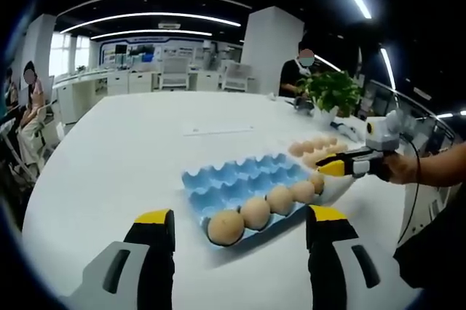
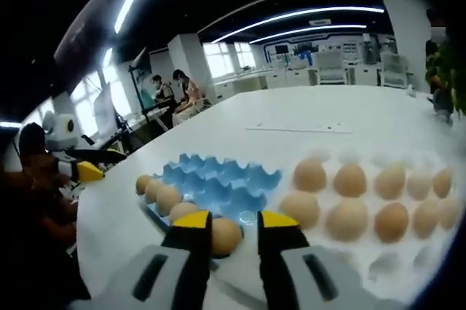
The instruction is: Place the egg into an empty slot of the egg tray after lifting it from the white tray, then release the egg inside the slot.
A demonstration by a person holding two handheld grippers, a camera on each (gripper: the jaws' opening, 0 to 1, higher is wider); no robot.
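Note:
A blue egg tray (image 1: 240, 179) lies on the white table with a row of several brown eggs (image 1: 255, 212) along its near edge. Behind it stands the white tray (image 1: 325, 154) with more eggs. My left gripper (image 1: 240, 217) is open, low in front of the blue tray and holding nothing. My right gripper (image 2: 235, 220) hangs over the end of the blue tray (image 2: 218, 177). The end egg (image 2: 226, 237) sits between its jaws against the left one, with a gap on the other side. The white tray (image 2: 386, 263) holds several eggs (image 2: 349, 179).
In the left gripper view the right gripper (image 1: 341, 167) comes in from the right, held by a hand. A potted plant (image 1: 331, 92) and a sheet of paper (image 1: 218, 130) are farther back. In the right gripper view the left gripper (image 2: 87, 172) is at the left table edge. People sit beyond.

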